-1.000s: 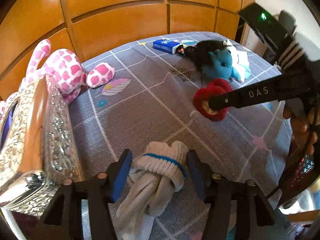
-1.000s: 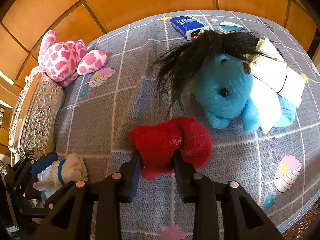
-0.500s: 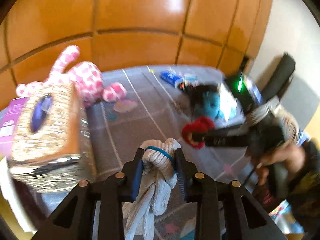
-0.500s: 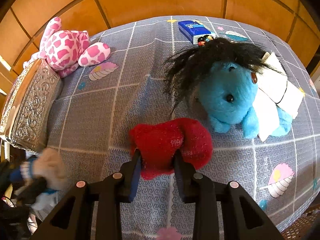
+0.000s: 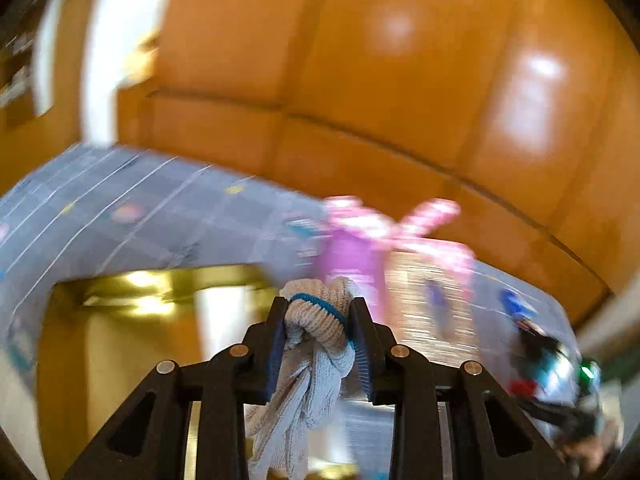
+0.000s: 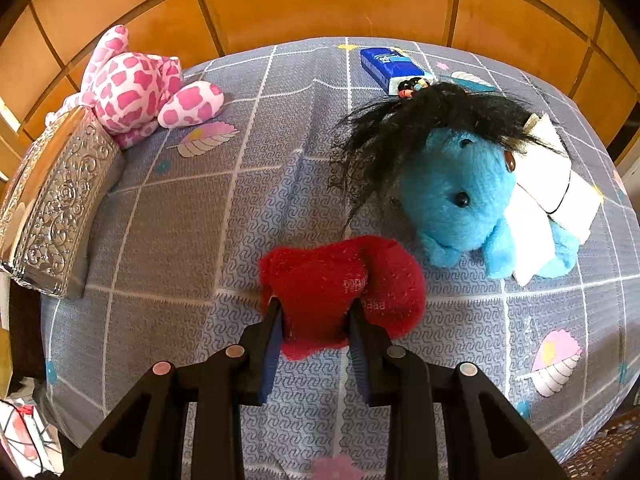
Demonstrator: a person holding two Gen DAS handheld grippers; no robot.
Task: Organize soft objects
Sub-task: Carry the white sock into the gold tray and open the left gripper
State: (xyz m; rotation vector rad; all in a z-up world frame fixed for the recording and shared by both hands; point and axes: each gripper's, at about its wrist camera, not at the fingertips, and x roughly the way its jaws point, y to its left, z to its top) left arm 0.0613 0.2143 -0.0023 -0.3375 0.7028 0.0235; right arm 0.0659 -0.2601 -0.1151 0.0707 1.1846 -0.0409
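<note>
A bed with a grey grid-patterned sheet stands against orange wooden panelling. The left gripper pinches a knotted white sock bundle, carried clear of the sheet; its view is motion-blurred. The right gripper pinches a red plush heart in the near middle of the bed. For a good carry, each grip is best kept firm and the dangling sock ends kept off other items. A pink spotted plush lies at the far left beside an embossed silver box. A blue plush with black hair lies just right of the heart and could be brushed. A blue tissue pack lies far behind.
</note>
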